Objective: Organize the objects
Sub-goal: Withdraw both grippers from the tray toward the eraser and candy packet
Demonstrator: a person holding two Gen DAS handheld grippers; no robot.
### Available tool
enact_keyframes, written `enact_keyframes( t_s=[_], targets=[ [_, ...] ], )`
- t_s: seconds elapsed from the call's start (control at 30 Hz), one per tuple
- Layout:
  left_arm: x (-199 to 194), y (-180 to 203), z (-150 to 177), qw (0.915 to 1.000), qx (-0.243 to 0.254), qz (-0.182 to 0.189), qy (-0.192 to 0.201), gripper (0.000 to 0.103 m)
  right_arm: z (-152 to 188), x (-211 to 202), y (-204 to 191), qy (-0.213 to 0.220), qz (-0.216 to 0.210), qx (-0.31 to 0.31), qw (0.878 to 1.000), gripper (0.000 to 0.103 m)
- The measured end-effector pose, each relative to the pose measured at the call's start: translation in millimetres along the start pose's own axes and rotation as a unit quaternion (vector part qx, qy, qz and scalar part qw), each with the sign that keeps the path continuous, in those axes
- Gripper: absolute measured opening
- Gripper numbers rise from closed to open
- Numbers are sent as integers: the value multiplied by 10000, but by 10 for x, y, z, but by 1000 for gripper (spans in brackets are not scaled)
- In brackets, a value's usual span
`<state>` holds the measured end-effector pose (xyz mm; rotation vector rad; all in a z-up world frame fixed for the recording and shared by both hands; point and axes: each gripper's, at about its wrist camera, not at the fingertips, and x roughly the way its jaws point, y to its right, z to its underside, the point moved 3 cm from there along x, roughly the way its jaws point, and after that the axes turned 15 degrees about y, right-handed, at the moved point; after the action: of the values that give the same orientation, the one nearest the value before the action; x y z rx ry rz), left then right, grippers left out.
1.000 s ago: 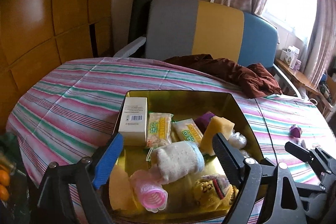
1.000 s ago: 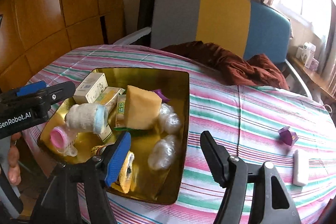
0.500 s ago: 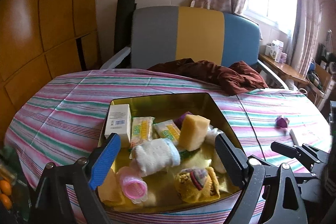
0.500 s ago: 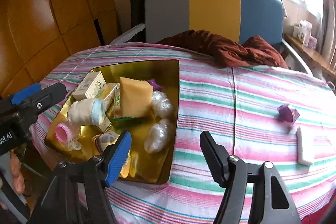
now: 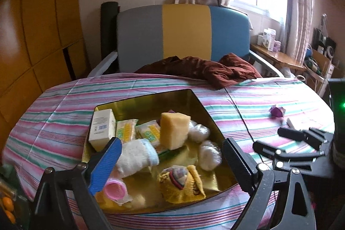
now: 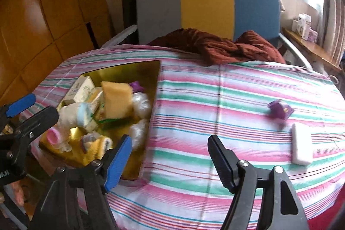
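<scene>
Both grippers gape empty, jaws just widened: the left gripper (image 5: 170, 163) over the full gold tray (image 5: 207, 113), the right gripper (image 6: 170, 161) near a white bar (image 6: 301, 146) to its right. The bar looks light, rigid; grip its long sides.

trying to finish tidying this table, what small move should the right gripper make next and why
Probably carry the right gripper toward the white rectangular bar and the small purple packet. Both lie loose on the striped tablecloth, apart from the gold metal tray that holds the other items. Its jaws have just been opening, with nothing between them, so it looks ready to pick one up.
</scene>
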<state>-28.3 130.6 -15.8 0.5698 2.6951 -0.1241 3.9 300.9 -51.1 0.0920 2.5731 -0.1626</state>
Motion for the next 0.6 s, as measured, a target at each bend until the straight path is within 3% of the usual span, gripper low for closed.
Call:
enact_keyframes(
  t_s=[0.4,0.6],
  targets=[
    [134,506,-44,9979,390,512,-102,95,-98,-34,933,-219,1070,97,9940,74],
    [249,718,-52,9957,367,795,-298,95,0,43,1786,-700,1755,800,9787,74]
  ],
)
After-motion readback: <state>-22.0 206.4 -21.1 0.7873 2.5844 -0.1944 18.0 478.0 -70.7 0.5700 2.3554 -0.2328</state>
